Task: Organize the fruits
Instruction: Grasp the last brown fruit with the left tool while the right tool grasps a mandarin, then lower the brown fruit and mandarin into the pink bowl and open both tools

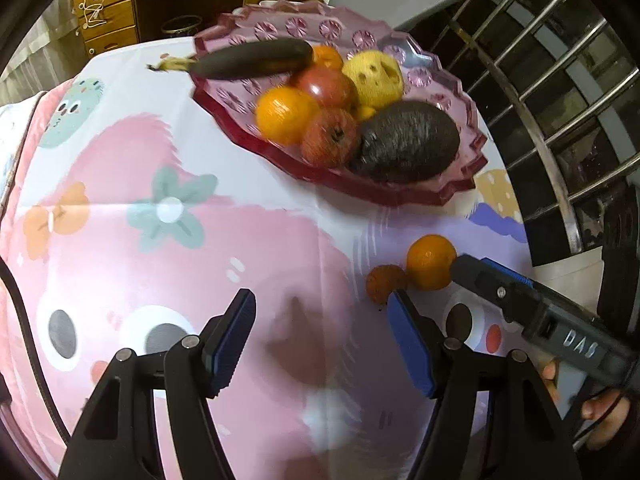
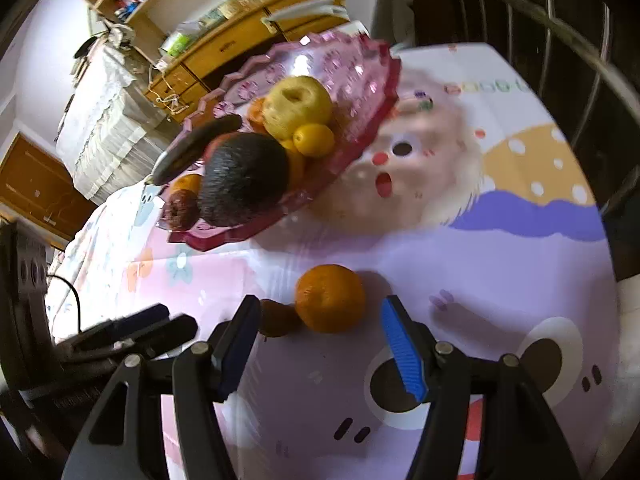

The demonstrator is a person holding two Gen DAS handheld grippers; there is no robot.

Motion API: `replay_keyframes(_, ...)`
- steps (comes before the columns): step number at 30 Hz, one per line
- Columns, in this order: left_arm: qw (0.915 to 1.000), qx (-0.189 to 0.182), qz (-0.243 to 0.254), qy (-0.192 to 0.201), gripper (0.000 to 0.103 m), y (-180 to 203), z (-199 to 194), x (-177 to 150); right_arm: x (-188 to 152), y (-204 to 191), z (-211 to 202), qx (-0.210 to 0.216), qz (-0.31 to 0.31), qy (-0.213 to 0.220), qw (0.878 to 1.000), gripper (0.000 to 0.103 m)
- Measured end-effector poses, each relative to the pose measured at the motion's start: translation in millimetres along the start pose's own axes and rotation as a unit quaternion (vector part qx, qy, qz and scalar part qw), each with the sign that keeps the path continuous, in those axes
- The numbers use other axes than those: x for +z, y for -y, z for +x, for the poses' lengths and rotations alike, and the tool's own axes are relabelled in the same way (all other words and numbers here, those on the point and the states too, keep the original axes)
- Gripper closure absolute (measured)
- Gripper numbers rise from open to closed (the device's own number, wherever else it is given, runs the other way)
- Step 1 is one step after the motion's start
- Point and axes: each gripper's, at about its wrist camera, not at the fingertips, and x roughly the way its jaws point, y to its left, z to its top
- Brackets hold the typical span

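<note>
A pink glass fruit tray (image 1: 448, 190) (image 2: 376, 92) holds a dark banana (image 1: 256, 60), oranges, red tomatoes, a yellow apple (image 1: 374, 76) (image 2: 298, 106) and a dark avocado (image 1: 408, 140) (image 2: 244, 178). On the cloth lie a bright orange (image 1: 431, 261) (image 2: 330, 298) and a small darker orange fruit (image 1: 385, 283) (image 2: 278, 318), touching. My left gripper (image 1: 322, 340) is open and empty over the cloth. My right gripper (image 2: 318, 344) is open, just short of the bright orange; it also shows in the left wrist view (image 1: 476, 272).
The table has a pink cartoon tablecloth (image 1: 160, 240). A metal railing (image 1: 552, 92) runs along the right. Wooden drawers (image 1: 108, 20) and shelves stand behind the table. The left gripper's body shows at the left of the right wrist view (image 2: 132, 332).
</note>
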Motion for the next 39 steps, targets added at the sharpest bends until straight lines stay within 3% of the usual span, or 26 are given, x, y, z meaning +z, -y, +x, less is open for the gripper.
replay_keyframes(3, 1.0, 0.0, 0.006, 0.006, 0.036, 9, 11, -5, 4, 7, 10, 0.021, 0.027, -0.021, 0.999, 0.04)
replay_keyframes(9, 0.9996, 0.005, 0.026, 0.011, 0.036, 27, 28, -7, 9, 9, 23, 0.021, 0.039, -0.05, 0.998, 0.04)
replay_keyframes(14, 0.9994, -0.006, 0.029, 0.018, 0.041, 36, 39, -6, 11, 5, 27, 0.022, 0.037, -0.049, 0.998, 0.04)
replay_keyframes(22, 0.9988, -0.024, 0.036, 0.022, 0.075, 47, 48, 0, 14, 6, 36, 0.012, 0.036, -0.061, 0.997, 0.039)
replay_keyframes(29, 0.9987, -0.022, 0.042, 0.021, 0.078, 49, 47, -2, 17, -2, 40, -0.017, 0.019, -0.065, 0.998, 0.04)
replay_keyframes(39, 0.9993, -0.015, 0.019, 0.029, 0.078, 31, 24, -7, 16, -16, 47, -0.039, -0.004, -0.077, 0.996, 0.058)
